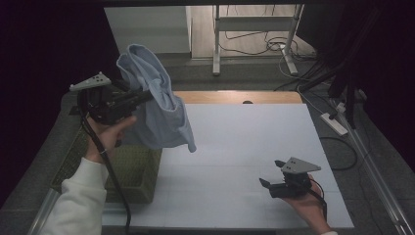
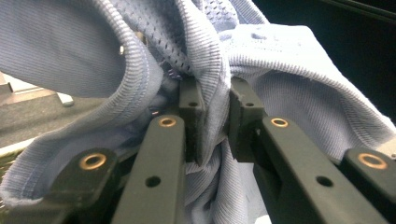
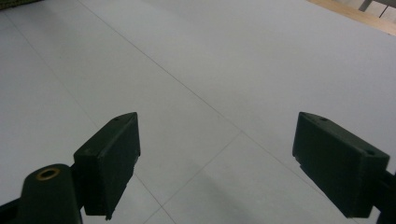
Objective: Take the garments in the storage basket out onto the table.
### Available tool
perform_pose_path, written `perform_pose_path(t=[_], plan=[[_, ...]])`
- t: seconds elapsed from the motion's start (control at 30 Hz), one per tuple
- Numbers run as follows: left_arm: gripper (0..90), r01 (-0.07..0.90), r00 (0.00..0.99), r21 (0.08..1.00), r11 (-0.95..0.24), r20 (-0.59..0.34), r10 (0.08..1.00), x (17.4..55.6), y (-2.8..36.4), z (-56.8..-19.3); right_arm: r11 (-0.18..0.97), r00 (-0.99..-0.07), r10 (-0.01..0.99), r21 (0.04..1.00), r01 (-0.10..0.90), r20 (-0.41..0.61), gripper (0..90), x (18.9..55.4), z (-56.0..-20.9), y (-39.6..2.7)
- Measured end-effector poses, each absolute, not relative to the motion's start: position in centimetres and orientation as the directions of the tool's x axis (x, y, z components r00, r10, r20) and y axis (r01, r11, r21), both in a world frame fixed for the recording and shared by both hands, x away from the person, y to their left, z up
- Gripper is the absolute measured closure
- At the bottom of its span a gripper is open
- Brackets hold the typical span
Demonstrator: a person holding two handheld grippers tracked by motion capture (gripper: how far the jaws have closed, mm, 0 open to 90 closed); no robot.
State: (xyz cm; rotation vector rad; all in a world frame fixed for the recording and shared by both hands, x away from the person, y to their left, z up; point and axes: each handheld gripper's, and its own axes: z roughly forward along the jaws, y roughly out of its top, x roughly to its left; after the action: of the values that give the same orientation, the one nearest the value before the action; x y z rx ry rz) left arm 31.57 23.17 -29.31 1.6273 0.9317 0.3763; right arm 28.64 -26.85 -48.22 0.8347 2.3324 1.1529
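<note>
I see the white table [image 1: 244, 147] filling the middle of the frame, with a wooden strip [image 1: 235, 97] along its far edge and a green basket [image 1: 129, 169] at lower left.

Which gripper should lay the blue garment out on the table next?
Left. The left gripper is shut on the blue garment, held above the green basket. The right gripper rests open over the white table.

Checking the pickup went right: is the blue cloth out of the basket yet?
Out. The cloth hangs bunched from the left gripper, above the basket, with its lower hem clear of the rim.
</note>
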Motion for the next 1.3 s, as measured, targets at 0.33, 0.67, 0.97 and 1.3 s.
perform_pose_path(t=[0.33,0.67,0.97,1.3], plan=[[77.5,0.365,0.658,0.931,-0.026,-0.238,0.714,31.8,21.5,-29.3,0.484,-0.74,0.666,0.81,0.332,-0.094,15.2,28.6,-48.2,-26.8],[77.5,0.37,0.675,0.928,-0.041,-0.238,0.698,32.1,20.0,-29.5,0.482,-0.739,0.668,0.81,0.333,-0.093,15.1,28.6,-48.2,-26.8],[77.5,0.366,0.697,0.929,-0.052,-0.236,0.677,32.3,18.4,-29.4,0.484,-0.74,0.666,0.81,0.331,-0.095,15.2,28.7,-48.2,-26.8],[77.5,0.377,0.713,0.923,-0.072,-0.24,0.659,32.7,16.8,-29.9,0.482,-0.738,0.668,0.811,0.331,-0.095,15.2,28.6,-48.2,-26.9]])
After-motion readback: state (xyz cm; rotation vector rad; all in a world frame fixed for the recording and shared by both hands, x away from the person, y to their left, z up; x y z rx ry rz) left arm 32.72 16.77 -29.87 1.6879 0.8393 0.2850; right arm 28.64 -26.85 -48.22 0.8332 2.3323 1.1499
